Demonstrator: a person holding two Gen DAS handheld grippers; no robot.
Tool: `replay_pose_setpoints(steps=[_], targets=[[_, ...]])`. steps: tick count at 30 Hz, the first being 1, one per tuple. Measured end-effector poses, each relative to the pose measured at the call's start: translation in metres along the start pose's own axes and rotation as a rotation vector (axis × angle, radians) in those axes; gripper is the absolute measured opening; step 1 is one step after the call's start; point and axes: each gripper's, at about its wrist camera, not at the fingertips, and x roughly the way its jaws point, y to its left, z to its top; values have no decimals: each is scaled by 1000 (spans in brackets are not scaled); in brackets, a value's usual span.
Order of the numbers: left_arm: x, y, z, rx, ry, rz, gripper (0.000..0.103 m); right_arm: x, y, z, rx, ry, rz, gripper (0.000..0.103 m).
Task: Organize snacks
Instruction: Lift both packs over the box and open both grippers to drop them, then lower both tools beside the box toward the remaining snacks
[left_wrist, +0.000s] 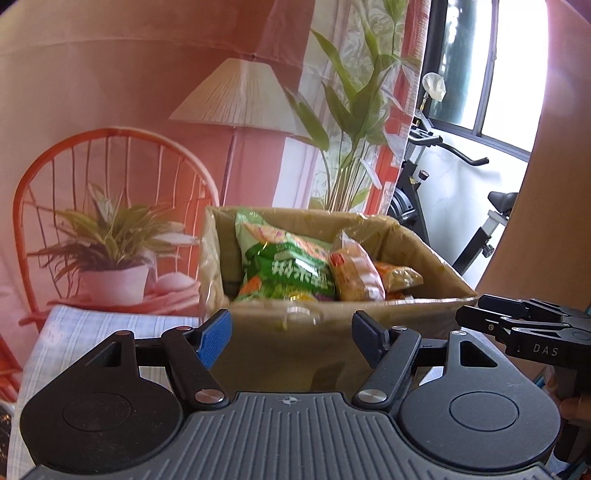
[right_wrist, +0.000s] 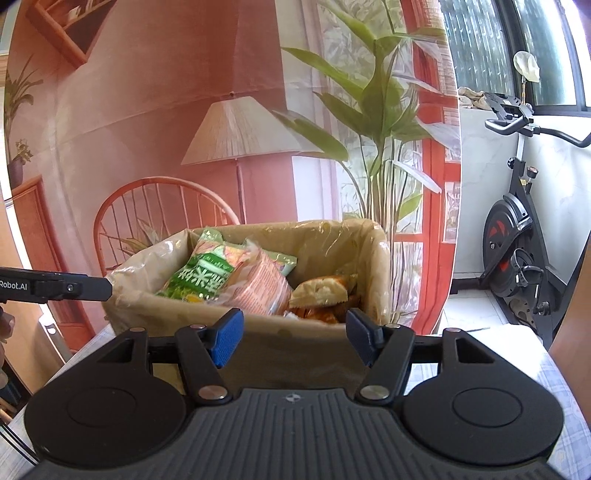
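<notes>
Behind the checked tablecloth (left_wrist: 92, 325) hangs a printed backdrop (left_wrist: 110, 92) of a lamp and wicker chair. At 12 o'clock from both grippers sits the cardboard box (left_wrist: 424, 258), holding a green snack bag (left_wrist: 288, 273), an orange packet (left_wrist: 354, 273) and other packs. Left gripper (left_wrist: 291, 338) and right gripper (right_wrist: 293, 339) gape wide, gripping nothing. Judging by this, packing looks nearly done; no loose snacks show.

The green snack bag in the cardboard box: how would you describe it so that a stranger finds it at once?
Look at the open cardboard box lined with clear plastic, standing on the checked tablecloth. Inside, toward its left side, the green snack bag leans upright. Only this bag is bright green with large white characters; its neighbours, the bread pack and the orange packet, are tan and orange.
</notes>
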Motion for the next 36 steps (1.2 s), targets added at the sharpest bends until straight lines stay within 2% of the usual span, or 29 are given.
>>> replay_pose_setpoints(steps=[14, 26, 36], targets=[[-19, 8, -52, -63, 47, 14, 74, -19, 13, -41, 21, 41, 29, 65], [-15, 10, -118, -120, 164, 12, 74, -28, 20, -94, 42, 133, 49, 65], [-5, 2, -161, -161, 255, -36, 73, -24, 28, -139, 7, 244, 53, 65]])
